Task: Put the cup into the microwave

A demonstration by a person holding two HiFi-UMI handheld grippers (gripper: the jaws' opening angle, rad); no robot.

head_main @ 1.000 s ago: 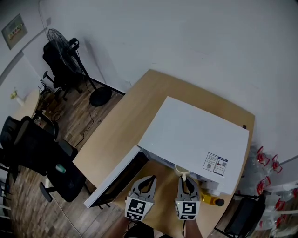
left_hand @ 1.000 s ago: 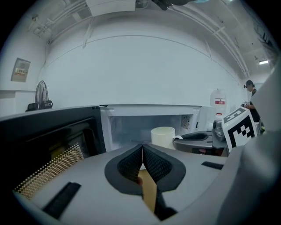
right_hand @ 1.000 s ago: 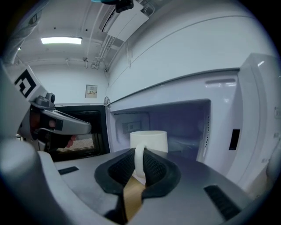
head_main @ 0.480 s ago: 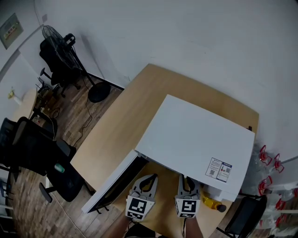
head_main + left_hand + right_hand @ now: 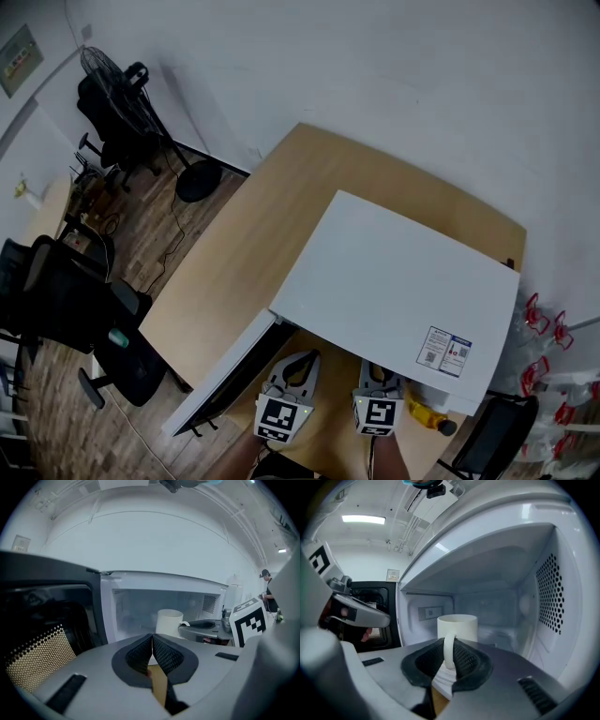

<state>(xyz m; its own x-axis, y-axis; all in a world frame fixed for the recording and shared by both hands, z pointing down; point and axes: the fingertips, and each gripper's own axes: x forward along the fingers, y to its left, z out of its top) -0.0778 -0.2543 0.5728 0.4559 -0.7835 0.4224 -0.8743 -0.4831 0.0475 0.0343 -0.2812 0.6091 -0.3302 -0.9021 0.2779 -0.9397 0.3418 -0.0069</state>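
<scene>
— Cup [image 5: 457, 629] status?
— Upright inside the microwave [image 5: 394, 281] cavity, handle pinched between the right gripper [image 5: 449, 660] jaws, which are nearly closed on it. Base contact with the cavity floor: cannot tell.
— Recommendation?
— Lower it level until the base seats, well inside the cavity's front edge. Then part the jaws and back straight out, clear of the handle. Left gripper [image 5: 152, 651], jaws together and empty, hangs beside the open door [image 5: 42, 620], near the bench [image 5: 281, 216] front edge.
</scene>
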